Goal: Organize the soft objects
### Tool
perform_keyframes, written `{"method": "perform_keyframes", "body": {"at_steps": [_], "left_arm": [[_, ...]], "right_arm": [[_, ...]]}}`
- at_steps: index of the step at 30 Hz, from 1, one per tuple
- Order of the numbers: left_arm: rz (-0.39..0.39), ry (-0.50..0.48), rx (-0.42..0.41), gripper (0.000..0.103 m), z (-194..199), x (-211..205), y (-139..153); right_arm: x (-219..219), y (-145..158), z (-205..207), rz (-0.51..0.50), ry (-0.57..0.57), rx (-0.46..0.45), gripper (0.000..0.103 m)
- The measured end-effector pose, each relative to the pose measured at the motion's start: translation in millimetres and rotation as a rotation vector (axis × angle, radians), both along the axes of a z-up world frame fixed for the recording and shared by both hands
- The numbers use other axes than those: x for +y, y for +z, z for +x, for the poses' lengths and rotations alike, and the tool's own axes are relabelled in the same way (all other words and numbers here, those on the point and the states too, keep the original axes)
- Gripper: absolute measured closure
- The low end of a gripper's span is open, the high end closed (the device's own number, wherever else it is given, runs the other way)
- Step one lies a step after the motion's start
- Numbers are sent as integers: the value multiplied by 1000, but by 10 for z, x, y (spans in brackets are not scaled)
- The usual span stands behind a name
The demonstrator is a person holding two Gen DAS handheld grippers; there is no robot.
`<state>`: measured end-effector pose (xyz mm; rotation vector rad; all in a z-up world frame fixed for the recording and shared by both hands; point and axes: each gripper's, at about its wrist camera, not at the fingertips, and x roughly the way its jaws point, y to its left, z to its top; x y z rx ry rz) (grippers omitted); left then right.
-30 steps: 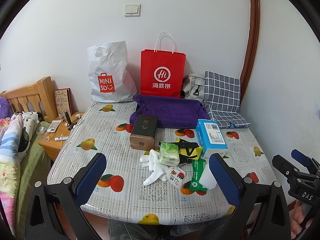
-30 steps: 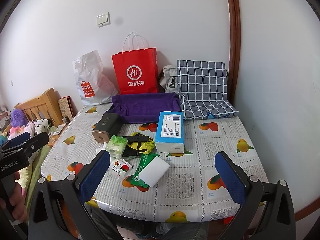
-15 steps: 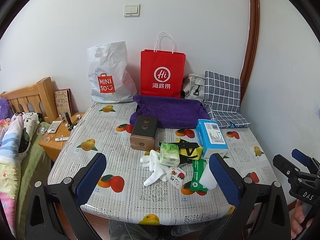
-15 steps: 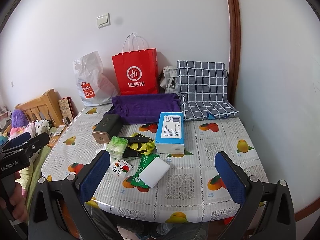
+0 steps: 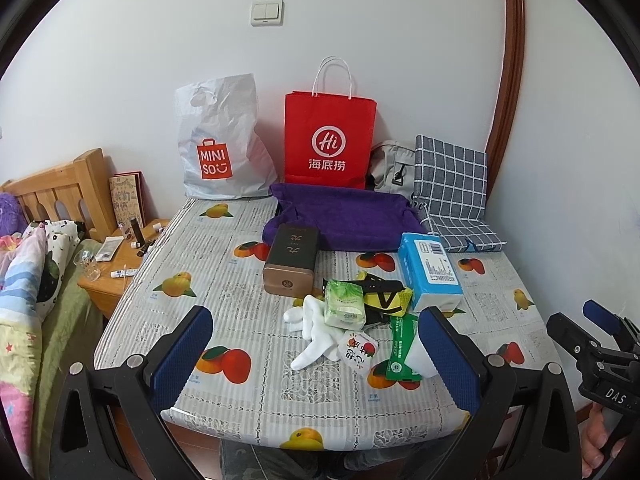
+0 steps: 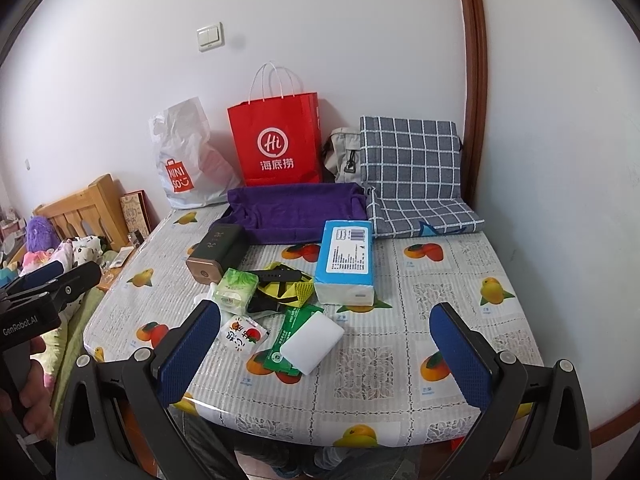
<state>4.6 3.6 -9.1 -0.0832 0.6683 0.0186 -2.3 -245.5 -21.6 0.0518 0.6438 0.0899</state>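
Hovering with jaws spread wide and empty, left gripper (image 5: pixel 316 354) and right gripper (image 6: pixel 334 350) face the fruit-patterned table (image 5: pixel 224 292), white socks (image 5: pixel 314 330) near its blue tissue pack (image 5: pixel 430 272).

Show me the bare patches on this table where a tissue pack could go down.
Bare tablecloth lies right of the blue tissue box, up to the wall. More lies left of the white socks and dark box, toward the MINISO bag. The middle is crowded: green pack, sponge, sachets. The purple cloth fills the back.
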Motion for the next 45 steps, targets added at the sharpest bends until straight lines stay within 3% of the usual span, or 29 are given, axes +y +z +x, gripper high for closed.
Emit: {"method": "perform_keyframes", "body": {"at_steps": [8, 26, 33, 40, 45], "left_arm": [[-14, -15, 75, 0, 266, 31, -332], [-9, -40, 259, 1, 849, -33, -1227], [-11, -62, 291, 1, 1010, -55, -1376], [-30, -53, 284, 1, 1119, -29, -1413], [-37, -62, 272, 1, 1222, -72, -1420]], "right_arm": [[-35, -315, 197, -21, 16, 57, 0], [124, -1545, 828, -52, 182, 230, 0], [160, -1877, 1043, -9, 210, 267, 0], [258, -2023, 1211, 3, 228, 239, 0], [265, -2075, 1292, 6, 234, 229, 7]]}}
